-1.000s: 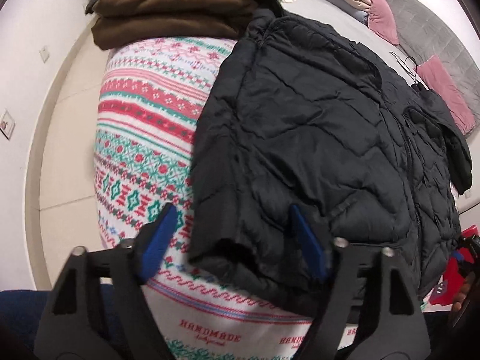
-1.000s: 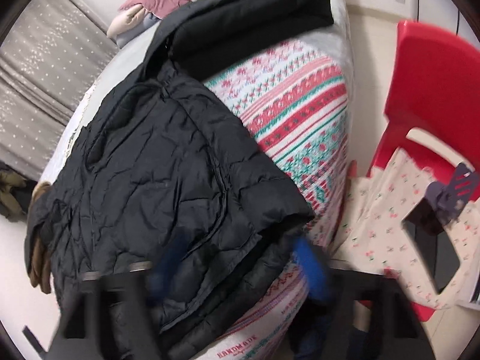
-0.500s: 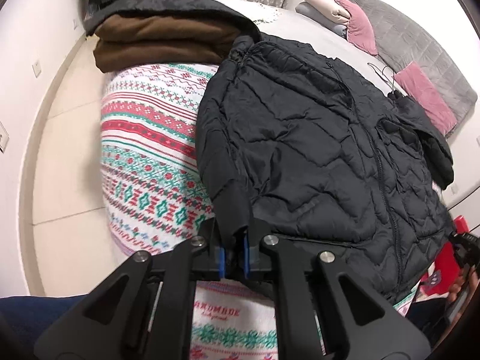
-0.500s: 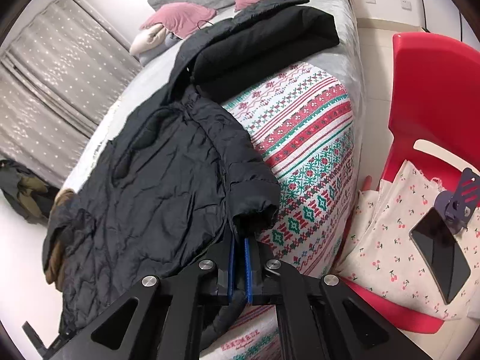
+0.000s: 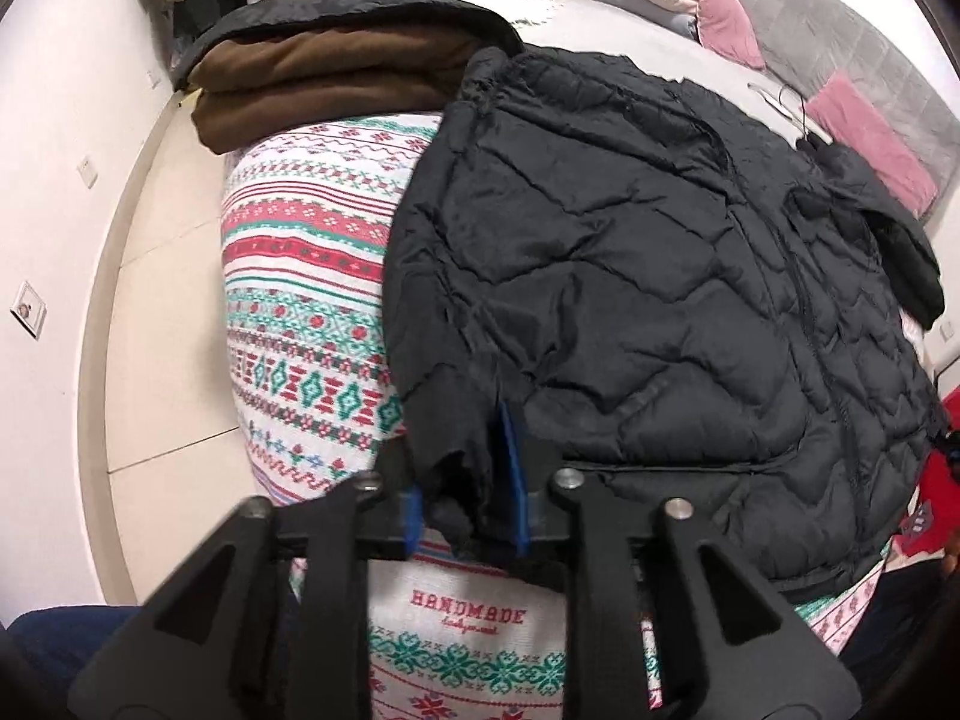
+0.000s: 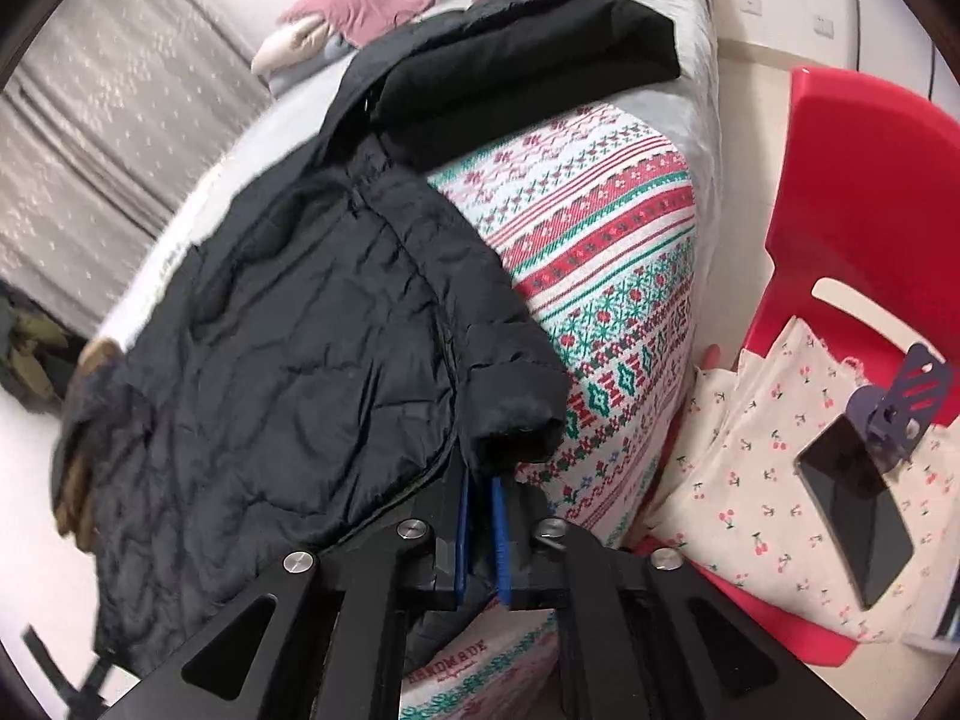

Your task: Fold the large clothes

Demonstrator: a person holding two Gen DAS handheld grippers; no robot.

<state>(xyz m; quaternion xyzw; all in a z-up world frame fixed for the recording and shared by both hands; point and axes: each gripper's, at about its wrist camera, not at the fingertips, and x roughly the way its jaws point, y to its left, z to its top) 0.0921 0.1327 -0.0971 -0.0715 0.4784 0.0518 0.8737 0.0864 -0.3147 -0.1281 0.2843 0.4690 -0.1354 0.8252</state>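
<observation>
A black quilted puffer jacket [image 5: 630, 276] lies spread on the patterned blanket [image 5: 300, 276] at the bed's foot. My left gripper [image 5: 462, 498] is shut on the jacket's near-left hem corner, fabric bunched between the blue pads. In the right wrist view the same jacket [image 6: 288, 348] fills the left half. My right gripper [image 6: 480, 534] is shut on the jacket's sleeve cuff [image 6: 516, 414], which sticks up between the blue pads.
Folded brown and black garments [image 5: 324, 78] are stacked at the bed's far left corner. A folded black garment [image 6: 528, 66] lies at the far right. A red chair [image 6: 864, 180] with a floral cloth and a phone [image 6: 852, 498] stands right of the bed. Pillows lie at the headboard.
Both grippers were open a second ago and have closed on the jacket, left on the hem, right on the cuff. Since then both have lifted the fabric slightly and drawn nearer.
</observation>
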